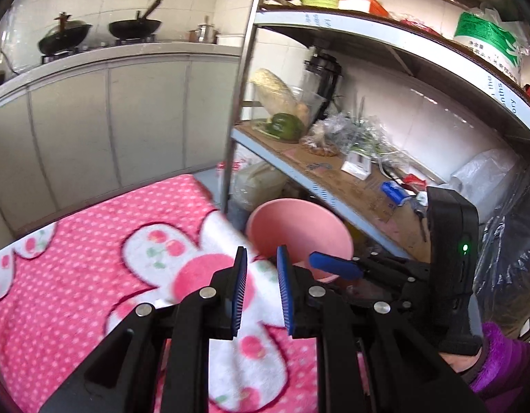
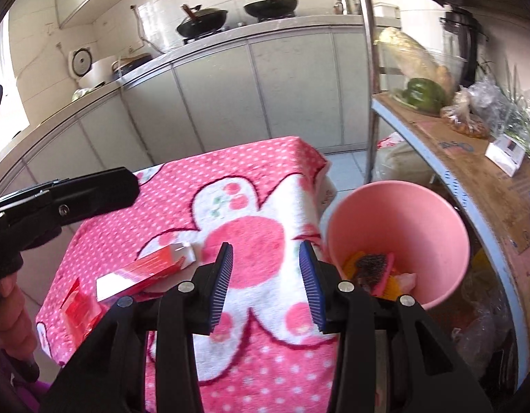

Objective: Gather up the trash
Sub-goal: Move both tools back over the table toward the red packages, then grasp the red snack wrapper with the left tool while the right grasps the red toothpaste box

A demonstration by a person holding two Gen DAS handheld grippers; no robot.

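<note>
Left gripper [image 1: 261,289]: jaws parted narrowly, nothing between the blue pads, poised over the pink dotted blanket [image 1: 93,258] near its right-hand edge. Right gripper [image 2: 266,285]: jaws moderately wide, empty, above the white cherry-print patch of the same blanket.

Task items: two red-and-white cartons lie on the blanket to the left of the right gripper. The long carton [image 2: 144,272] lies flat with its white end flap open; the smaller red carton [image 2: 77,306] sits at the blanket's near left corner, partly hidden behind the gripper frame.

Container: pink bin [image 2: 399,237] stands just beside the blanket's right edge, mouth open and tilted toward the camera. Inside, at the bottom: a yellow piece, a pink-edged dark scrubber-like item, pale scraps; exact identity unclear.

Edges and room: bin sits between the blanket edge and a metal shelf rack [image 2: 447,175] loaded with cardboard, a green pepper and bags. Blanket centre bare. Grey cabinets [image 2: 230,96] beyond, floor strip between.
</note>
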